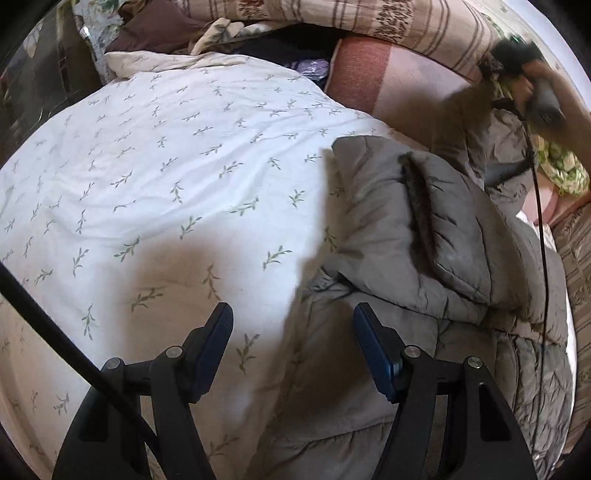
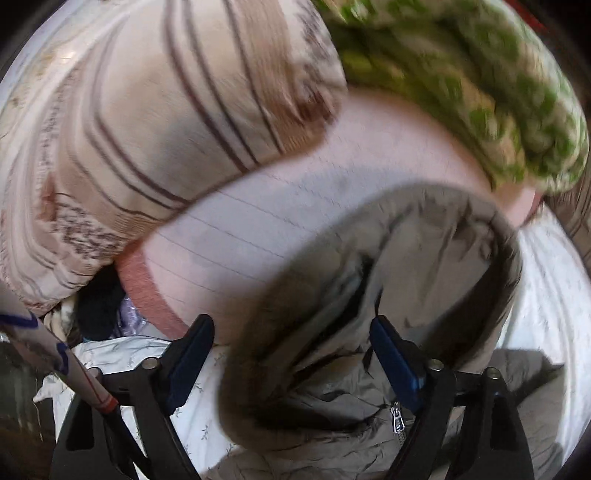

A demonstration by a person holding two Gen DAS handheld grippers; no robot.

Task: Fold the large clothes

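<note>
A grey puffer jacket (image 1: 388, 206) lies crumpled on the right side of a bed, on a white duvet with a leaf print (image 1: 166, 166). My left gripper (image 1: 293, 314) hovers open over the jacket's near edge, with nothing between its blue pads. In the right wrist view the jacket's fur-trimmed hood (image 2: 424, 251) bulges up between the fingers of my right gripper (image 2: 291, 328). A strip of duvet shows between the left pad and the fur, so the jaws are not pressing. The zipper pull (image 2: 398, 421) hangs by the right finger. A hand holds the right gripper (image 1: 513, 55), blurred, at the jacket's far end.
Striped pillows (image 2: 129, 129) and a pink sheet (image 2: 277, 229) lie behind the hood. A green floral cloth (image 2: 480, 92) sits at the far right. A black cable (image 1: 539, 221) runs down across the jacket. Dark clothes (image 1: 147, 33) are piled at the head of the bed.
</note>
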